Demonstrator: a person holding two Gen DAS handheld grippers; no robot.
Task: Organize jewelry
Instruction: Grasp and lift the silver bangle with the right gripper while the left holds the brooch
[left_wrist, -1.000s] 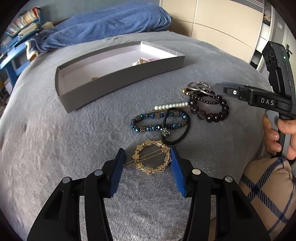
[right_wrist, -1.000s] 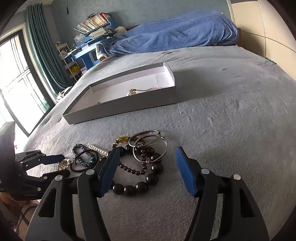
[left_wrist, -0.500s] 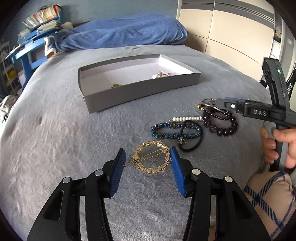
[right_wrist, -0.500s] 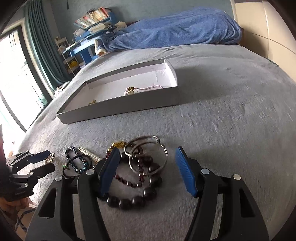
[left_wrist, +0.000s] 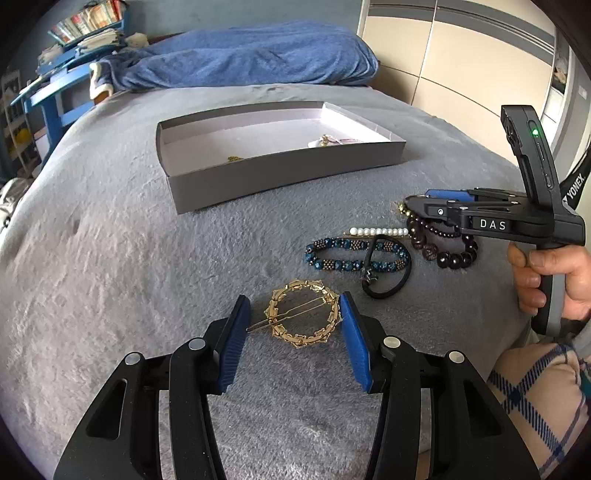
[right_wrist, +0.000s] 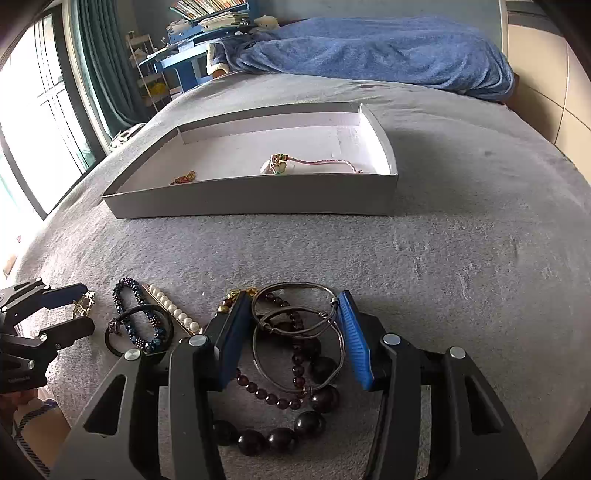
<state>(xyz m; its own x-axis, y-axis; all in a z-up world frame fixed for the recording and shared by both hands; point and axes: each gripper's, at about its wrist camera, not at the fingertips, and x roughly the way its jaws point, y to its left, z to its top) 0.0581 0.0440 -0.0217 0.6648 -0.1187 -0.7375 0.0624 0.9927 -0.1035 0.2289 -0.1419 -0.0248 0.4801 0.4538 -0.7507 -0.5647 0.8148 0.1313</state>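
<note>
The big grey bed carries everything here, with a blue blanket bunched at its far end. The shallow grey box sits mid-bed and looks closer in the right view than a second ago; inside lie a pink cord bracelet and a small gold piece.

The right gripper has pushed forward over the pile — its jaws have just been closing and now touch the silver wire bangles on both sides, dark bead bracelet underneath. Its side reads "DAS", and "YONEX" shows on a strap behind.

The left gripper hasn't changed: jaws about half open around the gold ring hair clip, the clip's pin tip at the left pad, right pad just beside the ring — not lifted.

Between them: blue bead bracelet, black hair tie, pearl clip.
</note>
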